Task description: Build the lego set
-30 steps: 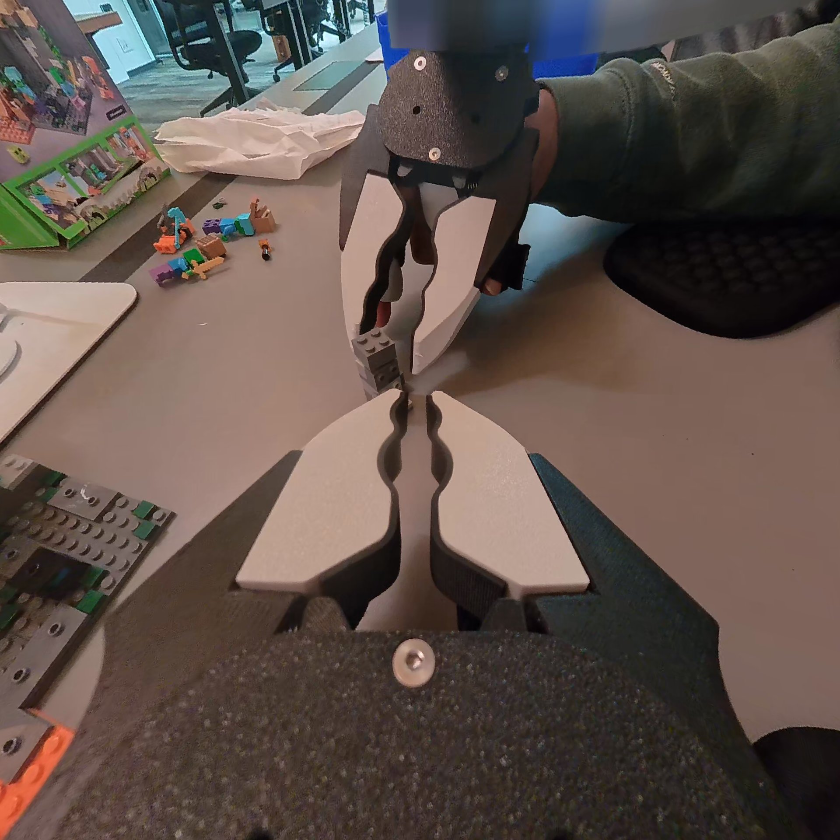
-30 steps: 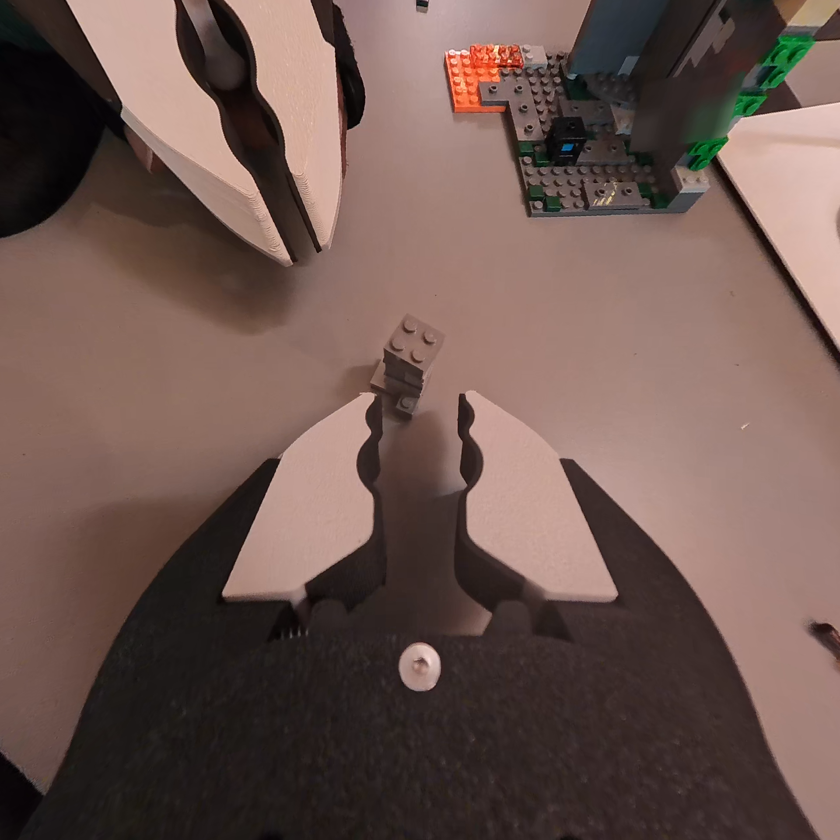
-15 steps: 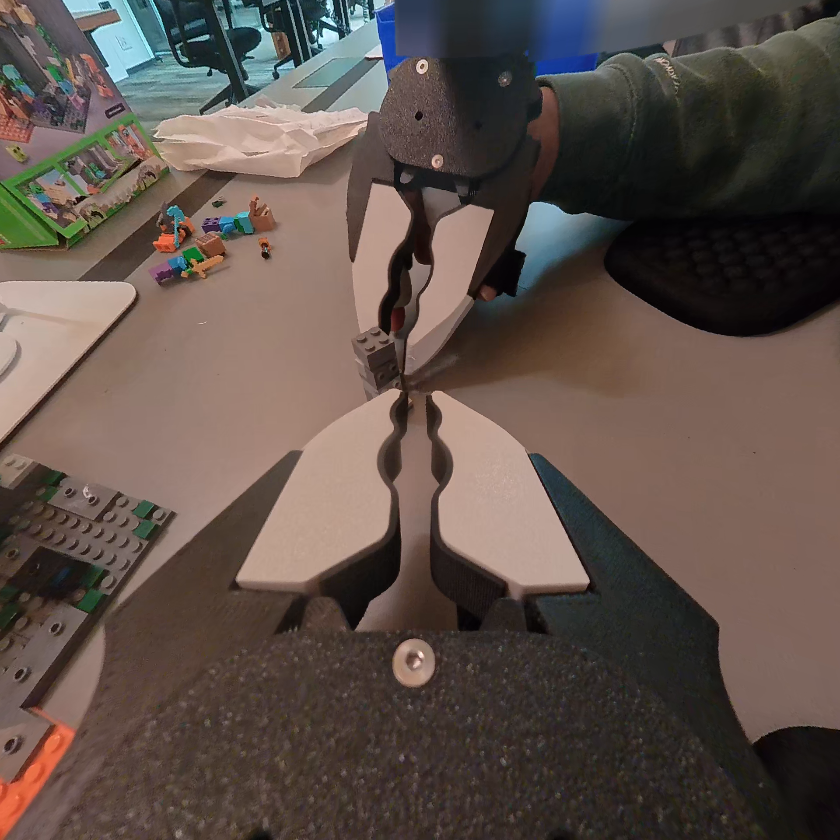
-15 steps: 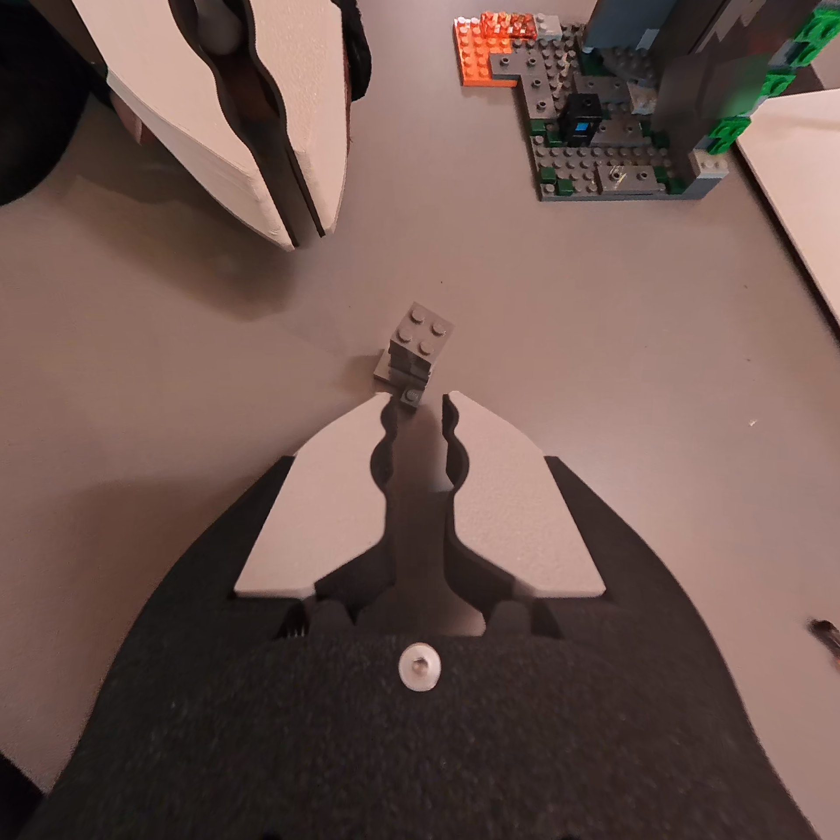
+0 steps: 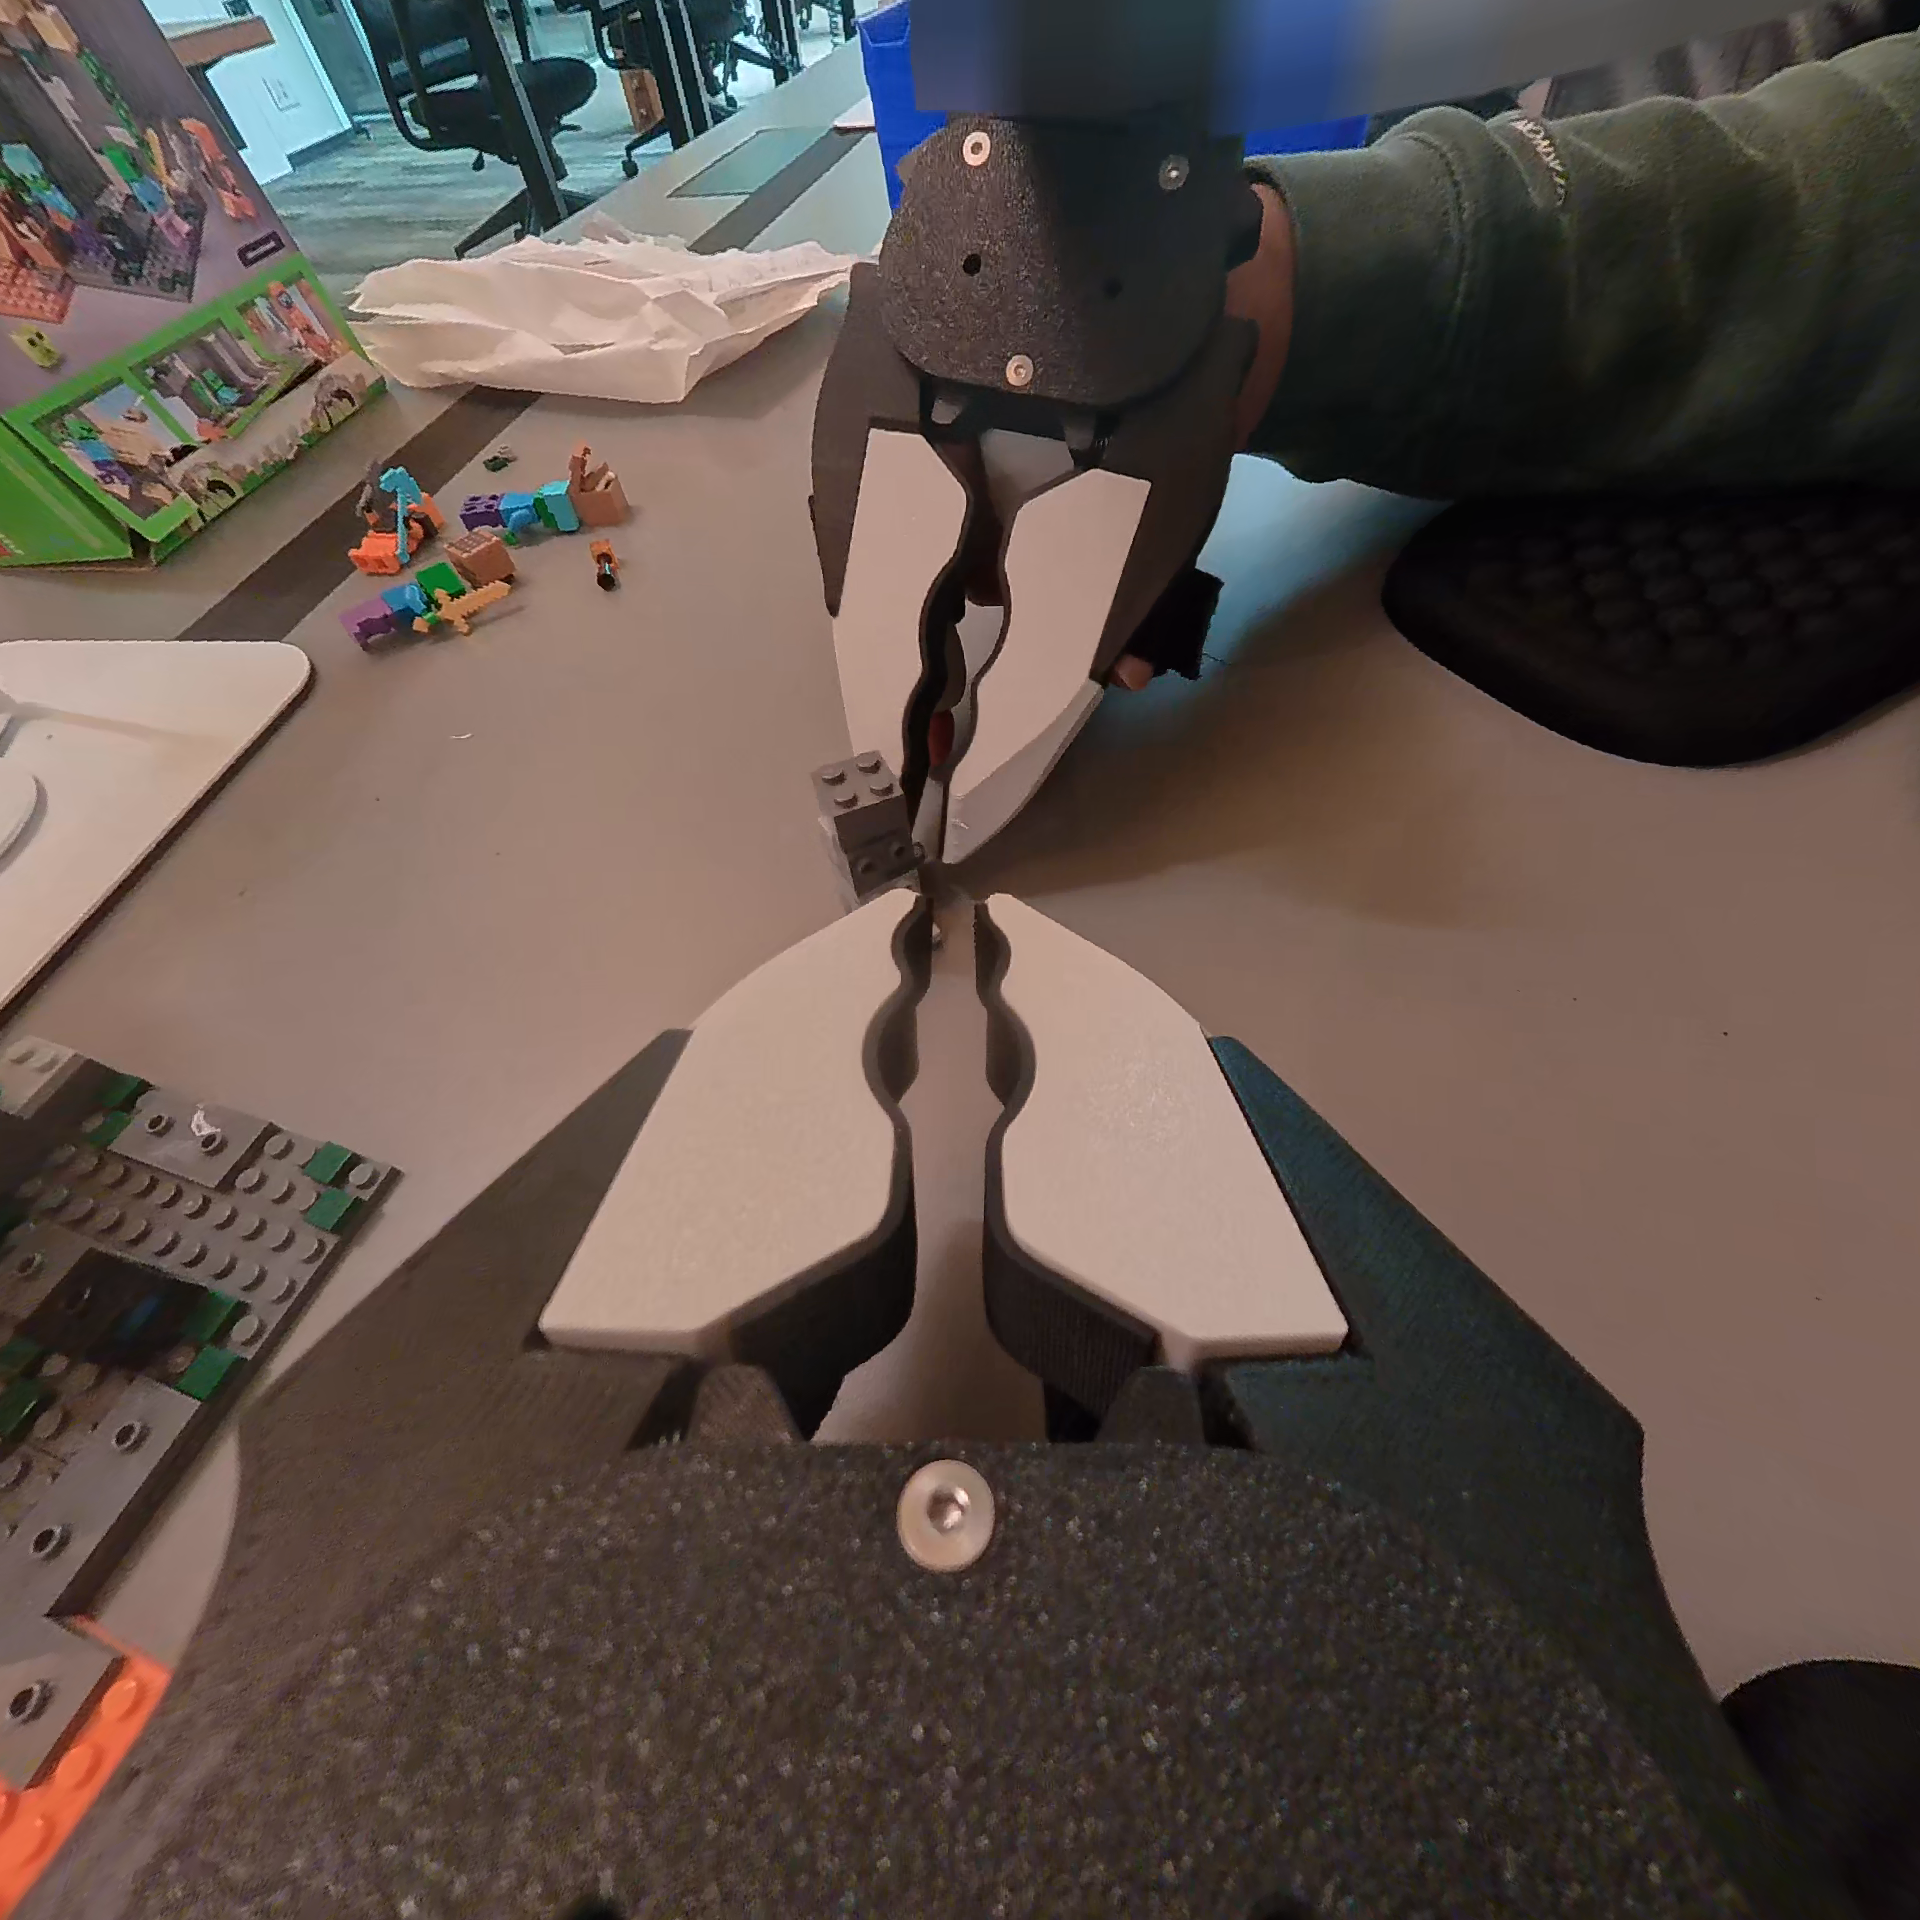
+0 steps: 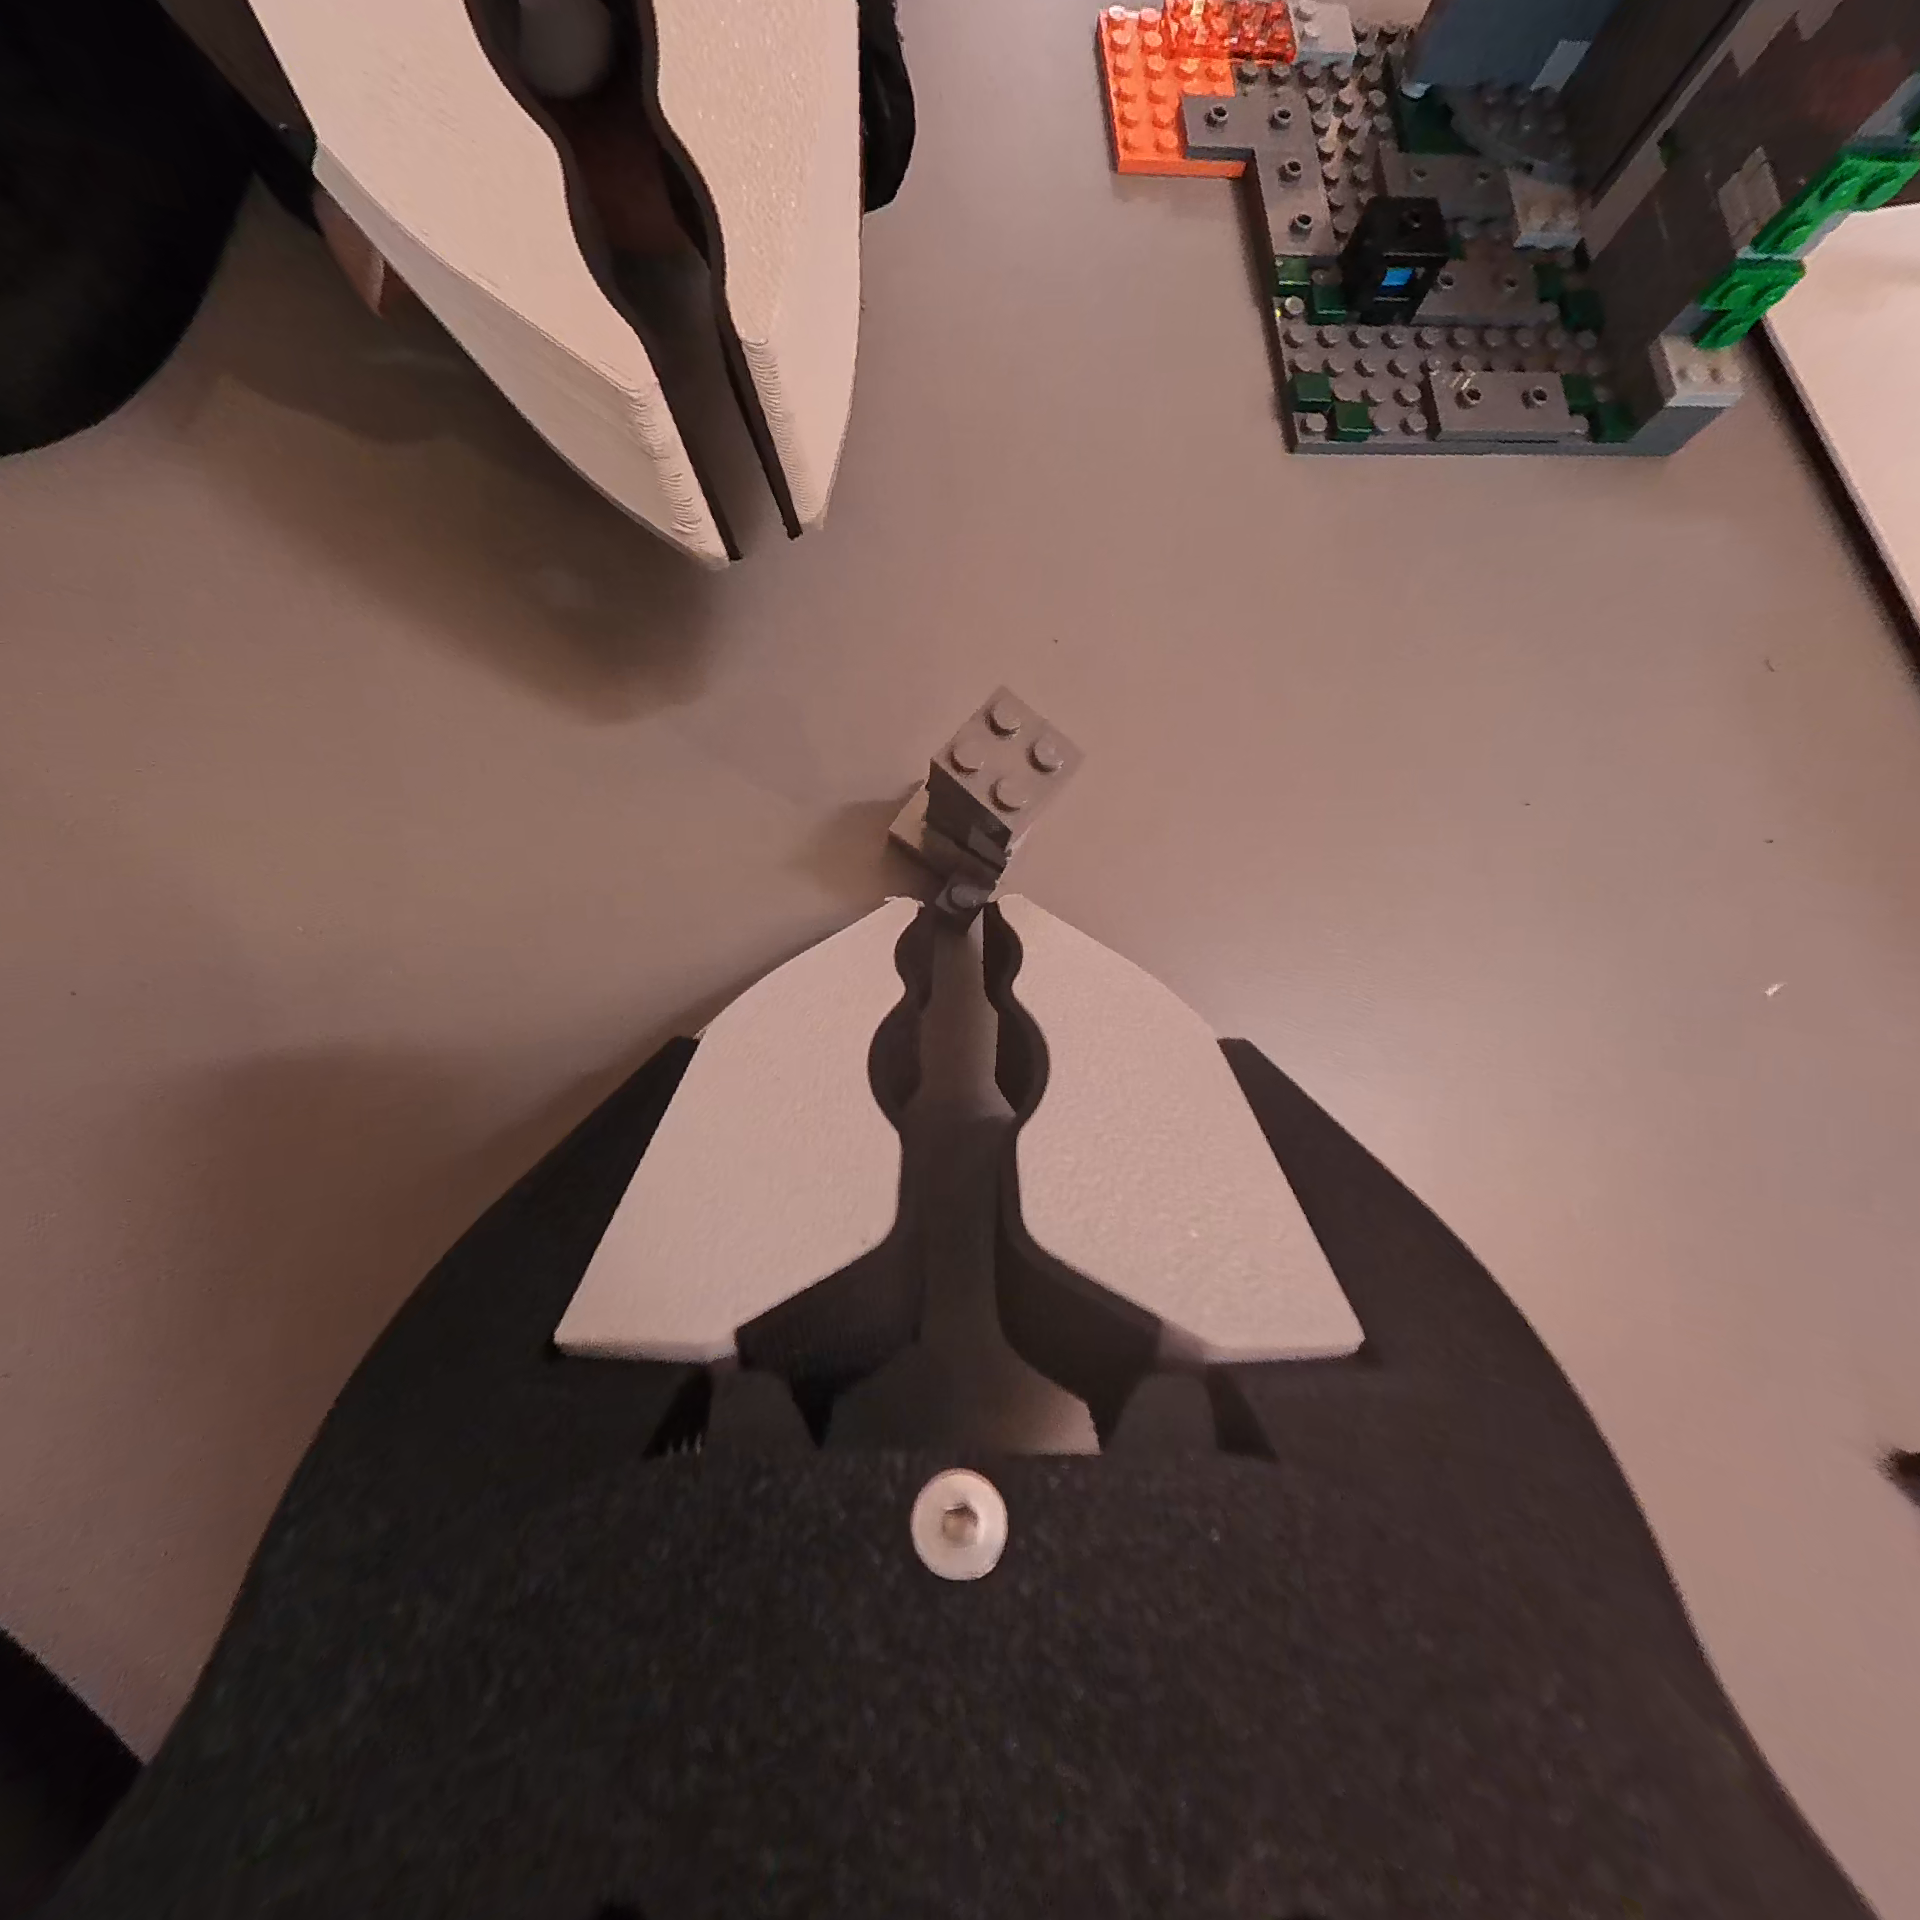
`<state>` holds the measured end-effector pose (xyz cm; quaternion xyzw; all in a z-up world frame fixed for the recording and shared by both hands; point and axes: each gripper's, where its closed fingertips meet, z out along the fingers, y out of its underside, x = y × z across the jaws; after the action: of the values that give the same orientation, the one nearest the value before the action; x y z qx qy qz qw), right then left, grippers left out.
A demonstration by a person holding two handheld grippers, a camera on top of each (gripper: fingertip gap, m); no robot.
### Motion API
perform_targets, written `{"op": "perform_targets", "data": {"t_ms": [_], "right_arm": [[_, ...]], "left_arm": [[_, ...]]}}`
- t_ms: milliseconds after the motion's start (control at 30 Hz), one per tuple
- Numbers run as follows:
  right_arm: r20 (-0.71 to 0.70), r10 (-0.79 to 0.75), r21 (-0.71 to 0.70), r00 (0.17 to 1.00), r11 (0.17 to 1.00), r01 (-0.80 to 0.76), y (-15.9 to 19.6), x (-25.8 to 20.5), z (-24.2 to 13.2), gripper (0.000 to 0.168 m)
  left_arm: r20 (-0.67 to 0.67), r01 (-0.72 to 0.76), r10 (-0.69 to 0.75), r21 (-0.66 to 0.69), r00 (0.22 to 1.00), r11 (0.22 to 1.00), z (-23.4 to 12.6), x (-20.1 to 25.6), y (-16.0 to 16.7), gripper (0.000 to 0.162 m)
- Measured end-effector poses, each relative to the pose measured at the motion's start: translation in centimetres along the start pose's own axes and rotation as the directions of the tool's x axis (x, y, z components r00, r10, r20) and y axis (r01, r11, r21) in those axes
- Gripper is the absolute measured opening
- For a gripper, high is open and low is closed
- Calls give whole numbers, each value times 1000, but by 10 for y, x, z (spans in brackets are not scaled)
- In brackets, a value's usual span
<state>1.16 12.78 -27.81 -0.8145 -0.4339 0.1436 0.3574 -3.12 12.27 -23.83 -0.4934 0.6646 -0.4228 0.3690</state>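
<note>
A small stack of grey lego bricks (image 6: 1003, 764) stands on the grey table, also in the left wrist view (image 5: 862, 810). My right gripper (image 6: 951, 912) has its tips pinched on a small grey piece (image 6: 961, 896) at the foot of the stack. In the left wrist view it (image 5: 932, 857) comes down from above. My left gripper (image 5: 945, 909) is shut and empty, with its tips just short of the stack. In the right wrist view it (image 6: 761, 540) hangs at the upper left. The partly built lego model (image 6: 1382, 358) stands to the far right.
The model's grey base plate (image 5: 177, 1236) lies left of my left gripper. Loose coloured pieces (image 5: 468, 540), the lego box (image 5: 135, 312) and crumpled white paper (image 5: 582, 312) lie beyond. A white board (image 5: 125, 717) is at the left, and a black pad (image 5: 1683, 623) under a green sleeve (image 5: 1558, 291). About 6 cm separates my left fingertips from my right. The partly built lego model (image 6: 1382, 358) is about 15 cm from both grippers' fingertips. My left wrist view (image 5: 223, 1237) looks at it from another angle.
My right gripper has closed from open and moved forward to the foot of the grey stack, pinching the small grey piece. My left gripper has stayed put.
</note>
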Motion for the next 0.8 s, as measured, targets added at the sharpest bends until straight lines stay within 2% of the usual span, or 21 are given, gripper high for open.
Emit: {"op": "perform_targets", "data": {"t_ms": [167, 467, 800], "right_arm": [[23, 4, 9, 1000, 1000, -4, 0, -2, -3, 10], [47, 97, 109, 994, 989, -101, -9, 8, -19, 20], [34, 74, 88, 997, 993, -76, -7, 7, -14, 24]], "left_arm": [[1, -1, 1, -2, 1000, 1000, 0, 0, 0, 7], [40, -19, 21, -60, 999, 998, 3, -4, 8, 8], [76, -18, 29, -143, 997, 990, 9, -9, 18, 16]]}}
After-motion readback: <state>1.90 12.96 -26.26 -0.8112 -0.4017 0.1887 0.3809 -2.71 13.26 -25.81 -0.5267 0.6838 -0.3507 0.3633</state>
